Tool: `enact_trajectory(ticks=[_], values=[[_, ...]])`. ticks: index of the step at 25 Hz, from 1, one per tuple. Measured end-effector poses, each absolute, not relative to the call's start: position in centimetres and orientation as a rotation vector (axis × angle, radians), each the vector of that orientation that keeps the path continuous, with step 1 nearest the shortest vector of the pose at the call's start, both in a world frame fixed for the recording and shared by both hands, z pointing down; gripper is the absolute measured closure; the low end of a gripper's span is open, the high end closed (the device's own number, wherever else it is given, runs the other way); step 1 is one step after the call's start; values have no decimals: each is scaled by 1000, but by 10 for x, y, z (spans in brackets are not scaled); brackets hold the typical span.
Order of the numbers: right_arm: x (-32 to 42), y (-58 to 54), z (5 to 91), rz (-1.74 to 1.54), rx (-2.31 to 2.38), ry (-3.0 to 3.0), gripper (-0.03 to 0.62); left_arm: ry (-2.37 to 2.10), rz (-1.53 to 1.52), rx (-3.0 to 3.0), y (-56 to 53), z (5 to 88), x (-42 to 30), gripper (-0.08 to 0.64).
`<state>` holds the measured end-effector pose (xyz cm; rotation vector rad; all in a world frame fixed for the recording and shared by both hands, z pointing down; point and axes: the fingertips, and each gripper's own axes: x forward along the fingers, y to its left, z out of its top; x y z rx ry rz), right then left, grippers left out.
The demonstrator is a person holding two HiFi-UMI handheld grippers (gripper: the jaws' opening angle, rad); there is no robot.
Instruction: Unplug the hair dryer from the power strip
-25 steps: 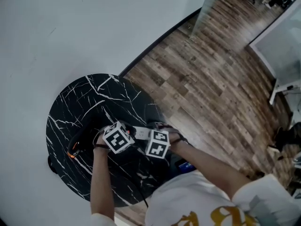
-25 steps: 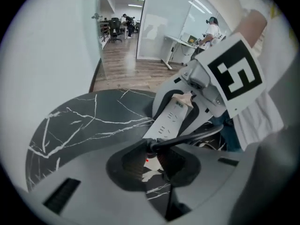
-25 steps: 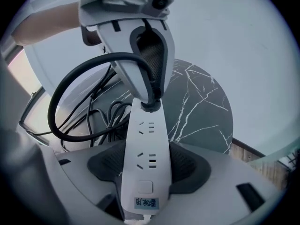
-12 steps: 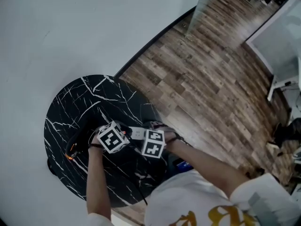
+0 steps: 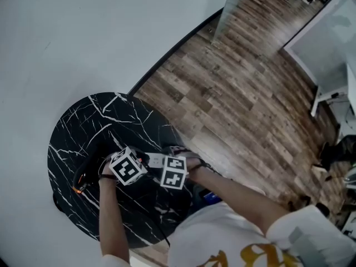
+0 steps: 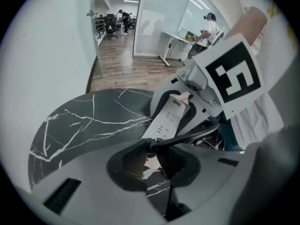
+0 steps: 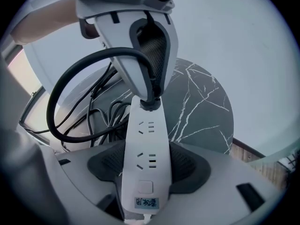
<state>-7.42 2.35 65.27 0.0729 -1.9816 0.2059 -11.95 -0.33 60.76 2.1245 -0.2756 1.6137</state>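
**Reporter:** What has the left tool [image 6: 151, 157] got, pictured here over the round black counter [image 5: 78, 129]?

**Photographer:** Its jaws are part-way closed and clamped on a black plug [image 7: 150, 101]. The plug sits at the far outlet of a white power strip [image 7: 146, 144]. Its black cord [image 7: 58, 97] loops away to one side.

**Reporter:** And the right tool [image 7: 145, 168]?

**Photographer:** It grips the same strip across its width, near the switch end. Two free outlets show between the switch and the plug. Both tools point steeply down, their marker cubes close together in the head view.

**Reporter:** Where is the hair dryer?

**Photographer:** The hair dryer [image 5: 88, 170] lies on the counter just left of the left tool. It is a dark shape with an orange spot at its near end. More black cable is bunched on the marble beside the strip.

**Reporter:** The setting?

**Photographer:** The white-veined counter stands against a pale wall, with a wood-plank floor [image 5: 239, 93] to its right.
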Motion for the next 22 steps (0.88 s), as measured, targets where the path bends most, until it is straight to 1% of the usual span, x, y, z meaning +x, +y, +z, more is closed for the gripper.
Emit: enact_trajectory(ticks=[4,10,17,22], values=[[-71,21,655,208,89,-1985,324,-222,1501,2099,-10,607,-115,500],[-73,23,654,210,85,-1972,324,-344,1666,2192,0,605,-116,503],[-71,23,654,211,87,-1954,324,-295,1616,2125,-4,604,-117,503],[-73,24,653,209,82,-1942,324,-316,1646,2132,-1,603,-118,503]])
